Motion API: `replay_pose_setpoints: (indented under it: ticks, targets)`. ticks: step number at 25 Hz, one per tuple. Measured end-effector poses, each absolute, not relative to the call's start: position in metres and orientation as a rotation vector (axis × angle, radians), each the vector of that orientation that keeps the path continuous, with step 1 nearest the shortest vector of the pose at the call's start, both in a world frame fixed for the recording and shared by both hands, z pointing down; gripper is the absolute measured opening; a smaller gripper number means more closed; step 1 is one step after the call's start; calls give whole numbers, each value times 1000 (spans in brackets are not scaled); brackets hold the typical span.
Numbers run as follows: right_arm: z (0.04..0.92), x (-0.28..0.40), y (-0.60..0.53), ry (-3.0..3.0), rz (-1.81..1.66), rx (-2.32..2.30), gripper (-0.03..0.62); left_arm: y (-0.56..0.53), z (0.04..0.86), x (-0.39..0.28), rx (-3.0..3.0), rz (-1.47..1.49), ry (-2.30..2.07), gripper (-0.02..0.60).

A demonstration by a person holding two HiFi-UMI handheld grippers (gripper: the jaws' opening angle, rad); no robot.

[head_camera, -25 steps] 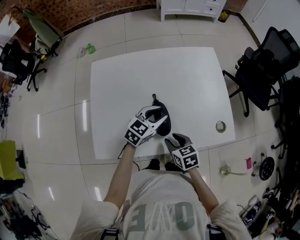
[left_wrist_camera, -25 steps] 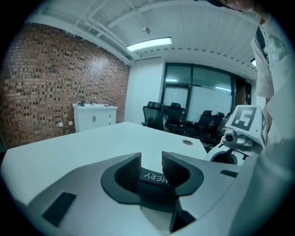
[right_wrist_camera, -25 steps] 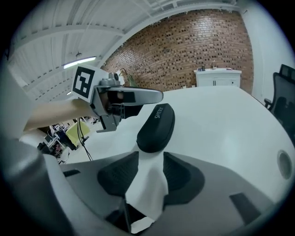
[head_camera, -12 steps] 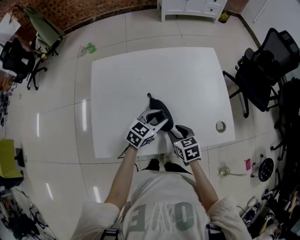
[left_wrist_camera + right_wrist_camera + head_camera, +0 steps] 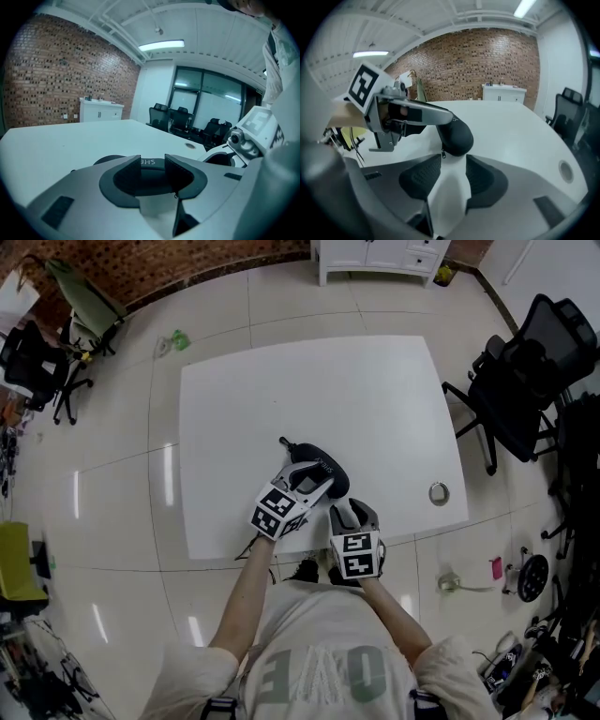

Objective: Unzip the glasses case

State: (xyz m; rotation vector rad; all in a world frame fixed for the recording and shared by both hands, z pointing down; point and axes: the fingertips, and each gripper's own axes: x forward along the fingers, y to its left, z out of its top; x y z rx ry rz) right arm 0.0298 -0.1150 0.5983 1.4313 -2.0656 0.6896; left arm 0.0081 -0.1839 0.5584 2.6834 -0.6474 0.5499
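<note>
A black oval glasses case (image 5: 309, 452) lies on the white table (image 5: 375, 399) near its front edge, its strap end (image 5: 284, 442) pointing to the far left. My left gripper (image 5: 326, 474) reaches over the case and is shut on it. In the left gripper view (image 5: 152, 169) the dark case (image 5: 108, 160) fills the space between the jaws. My right gripper (image 5: 349, 515) sits just short of the case, open with nothing in it. In the right gripper view (image 5: 453, 164) the case (image 5: 457, 133) is straight ahead, and its small zipper pull (image 5: 443, 153) hangs by the left jaw tip.
A round metal grommet (image 5: 440, 492) is set in the table to the right of the grippers. Black office chairs (image 5: 525, 371) stand off the table's right side. A white cabinet (image 5: 375, 254) is beyond the far edge. The person's body is against the front edge.
The case has turned in the left gripper, and its strap end swung to the left. The right gripper came up close to the case, then drew back slightly leftward.
</note>
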Motion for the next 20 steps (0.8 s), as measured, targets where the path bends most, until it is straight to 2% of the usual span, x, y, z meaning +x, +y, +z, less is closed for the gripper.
replay_pose_setpoints:
  ticks: [5,20]
  targets:
    - [596,15,-128,-2006,650,1574,144,-186,556,6,2664,528,-640,138]
    - [618,-1,-131,-1827,952,1757,143,-184,555,0,2676,484,-482,138]
